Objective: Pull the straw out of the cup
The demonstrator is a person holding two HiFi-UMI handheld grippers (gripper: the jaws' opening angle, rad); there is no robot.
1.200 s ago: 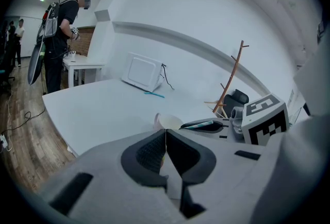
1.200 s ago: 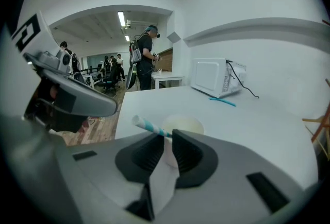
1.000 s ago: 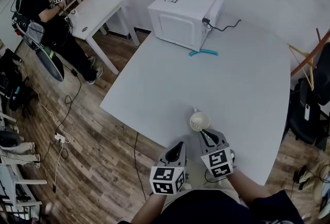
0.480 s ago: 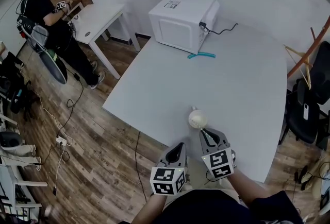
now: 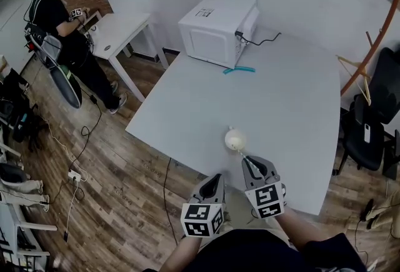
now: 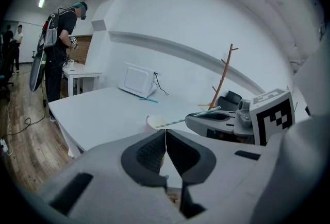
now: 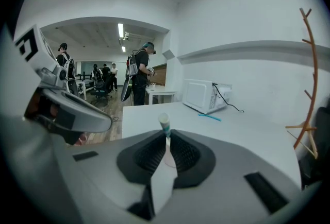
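Note:
A white cup (image 5: 235, 139) stands near the front edge of the grey table (image 5: 300, 108). It looks tipped: only its rounded side shows, and I cannot tell whether it touches the table. A striped straw (image 6: 180, 120) runs from the cup (image 6: 153, 123) to my right gripper (image 5: 245, 161), which is shut on it just below the cup. In the right gripper view the straw's end (image 7: 164, 121) pokes out past the closed pads. My left gripper (image 5: 216, 177) hangs off the table's edge beside the right one, shut with nothing in it.
A white microwave (image 5: 215, 28) with a black cable stands at the table's far side, a teal object (image 5: 239, 70) lying in front of it. At the left a person (image 5: 56, 20) works at a small white table (image 5: 119, 27). A coat stand (image 5: 369, 45) and a chair (image 5: 375, 120) are at the right.
The right gripper has risen with the straw. The cup's open mouth showed a second ago; now only its rounded side shows, a little farther from me. The left gripper stays shut.

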